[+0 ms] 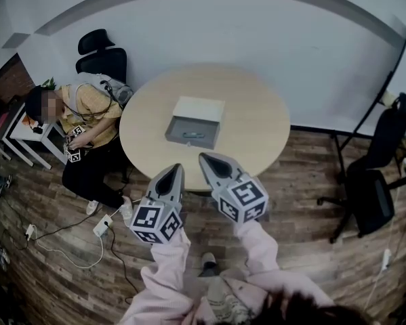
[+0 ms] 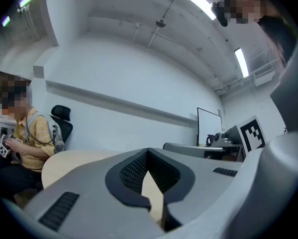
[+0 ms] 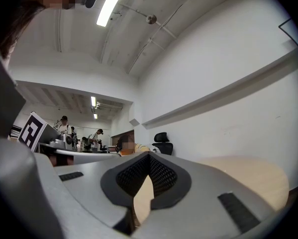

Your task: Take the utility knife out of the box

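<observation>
A grey open box [image 1: 194,122] with a white lid part at its back stands in the middle of the round wooden table [image 1: 257,127]. Inside it lies a small teal utility knife [image 1: 191,135]. My left gripper [image 1: 178,170] and right gripper [image 1: 204,158] hover side by side at the table's near edge, short of the box, both pointing level toward it. Each has its jaws together with nothing between them. In the left gripper view the left gripper [image 2: 148,152] faces the tabletop [image 2: 74,161]. The right gripper [image 3: 149,156] looks over the table [image 3: 248,176] in its own view. The box shows in neither gripper view.
A person [image 1: 87,124] sits on the floor left of the table, beside a black office chair [image 1: 102,56]. Another black chair [image 1: 375,181] and a board stand are at the right. A power strip [image 1: 102,225] and cables lie on the wooden floor at my left.
</observation>
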Available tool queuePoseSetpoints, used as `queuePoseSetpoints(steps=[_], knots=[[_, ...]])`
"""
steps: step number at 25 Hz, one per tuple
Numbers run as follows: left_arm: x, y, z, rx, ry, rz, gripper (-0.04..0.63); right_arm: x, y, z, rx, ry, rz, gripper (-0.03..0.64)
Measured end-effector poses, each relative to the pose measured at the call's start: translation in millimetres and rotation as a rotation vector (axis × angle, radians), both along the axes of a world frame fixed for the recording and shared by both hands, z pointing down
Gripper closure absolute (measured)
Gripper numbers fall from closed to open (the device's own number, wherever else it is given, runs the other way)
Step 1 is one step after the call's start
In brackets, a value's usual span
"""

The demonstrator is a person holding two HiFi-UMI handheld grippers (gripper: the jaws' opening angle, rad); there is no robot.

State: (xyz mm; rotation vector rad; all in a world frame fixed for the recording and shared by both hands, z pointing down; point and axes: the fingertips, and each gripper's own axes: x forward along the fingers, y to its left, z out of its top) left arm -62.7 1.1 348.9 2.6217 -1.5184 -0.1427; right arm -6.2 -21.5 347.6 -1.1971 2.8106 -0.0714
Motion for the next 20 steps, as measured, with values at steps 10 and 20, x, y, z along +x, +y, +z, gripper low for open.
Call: queuePoseSetpoints(steps=[10,20], knots=[[-15,-39,7,-0.015,0.021,0.041,0.586,-13,-38,10,-0.038,-0.004,0.048,0.618],[-25,-71,19,-0.021,0.013,0.073,0.586,-17,-66,28,-0.071,-0.016,0.092,0.617]])
